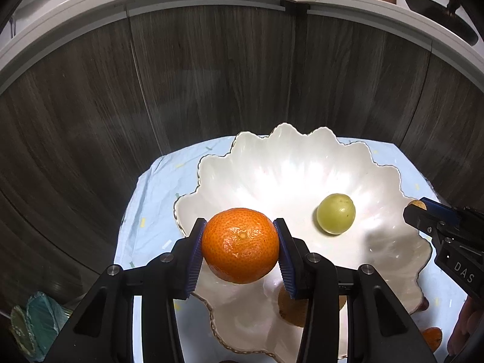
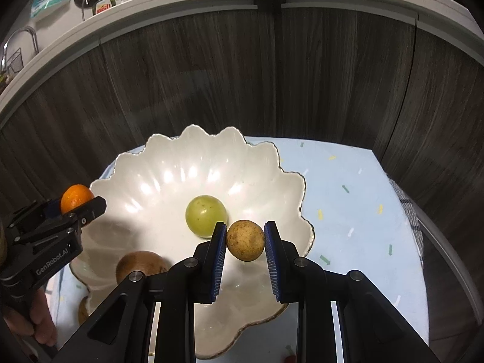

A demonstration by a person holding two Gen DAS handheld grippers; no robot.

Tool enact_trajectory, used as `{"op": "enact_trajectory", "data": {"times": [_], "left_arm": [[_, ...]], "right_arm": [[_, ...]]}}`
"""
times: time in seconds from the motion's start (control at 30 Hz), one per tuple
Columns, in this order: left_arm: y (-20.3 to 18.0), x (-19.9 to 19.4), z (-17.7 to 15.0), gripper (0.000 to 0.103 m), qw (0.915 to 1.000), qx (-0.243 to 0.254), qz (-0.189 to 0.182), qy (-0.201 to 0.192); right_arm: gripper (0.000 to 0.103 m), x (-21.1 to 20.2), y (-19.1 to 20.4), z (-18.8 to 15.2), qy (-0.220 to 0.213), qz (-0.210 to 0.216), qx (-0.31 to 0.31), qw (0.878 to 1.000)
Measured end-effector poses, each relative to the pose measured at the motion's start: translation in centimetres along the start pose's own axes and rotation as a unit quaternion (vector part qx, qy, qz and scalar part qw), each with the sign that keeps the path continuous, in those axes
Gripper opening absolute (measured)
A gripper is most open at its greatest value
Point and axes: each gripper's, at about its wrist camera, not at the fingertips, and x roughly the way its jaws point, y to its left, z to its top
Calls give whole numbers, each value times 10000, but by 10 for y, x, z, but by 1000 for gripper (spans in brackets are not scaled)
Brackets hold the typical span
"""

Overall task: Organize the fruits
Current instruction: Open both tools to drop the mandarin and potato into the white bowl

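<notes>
The left hand-held gripper (image 1: 240,249) is clamping a mandarin (image 1: 240,245) at lower centre, over the near rim of the scalloped white bowl (image 1: 281,163); the right hand-held gripper (image 2: 245,246) is pinching a small brown fruit (image 2: 245,240) over the bowl's right side. Each should be lowering close to the bowl floor before releasing (round fruit rolls), keeping clear of the green grape (image 2: 206,216) and kiwi (image 2: 140,264). A pale blue cloth (image 2: 348,199) is covering the desk; dark wood cabinet fronts (image 1: 211,75) are filling the upper frame.
</notes>
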Motion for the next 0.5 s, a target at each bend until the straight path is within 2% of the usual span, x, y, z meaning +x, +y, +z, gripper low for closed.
{"op": "enact_trajectory", "data": {"times": [0.23, 0.3, 0.33, 0.37, 0.43, 0.5], "left_arm": [[-5, 5, -2, 46, 9999, 67, -41, 115], [-6, 4, -3, 59, 9999, 108, 27, 64], [-7, 1, -3, 65, 9999, 128, 73, -21], [-7, -2, -3, 68, 9998, 138, 87, -71], [-8, -4, -2, 72, 9997, 162, 106, -118], [-8, -6, -1, 72, 9996, 189, 140, -152]], "right_arm": [[27, 2, -5, -3, 65, -60, 83, 9999], [29, 2, -7, -3, 91, -80, 117, 9999], [34, 2, -7, -3, 94, -79, 127, 9998], [39, 2, -8, -3, 92, -91, 132, 9998], [54, 0, -8, -3, 52, -148, 159, 9997], [57, -3, -9, -3, 13, -211, 182, 9996]]}}
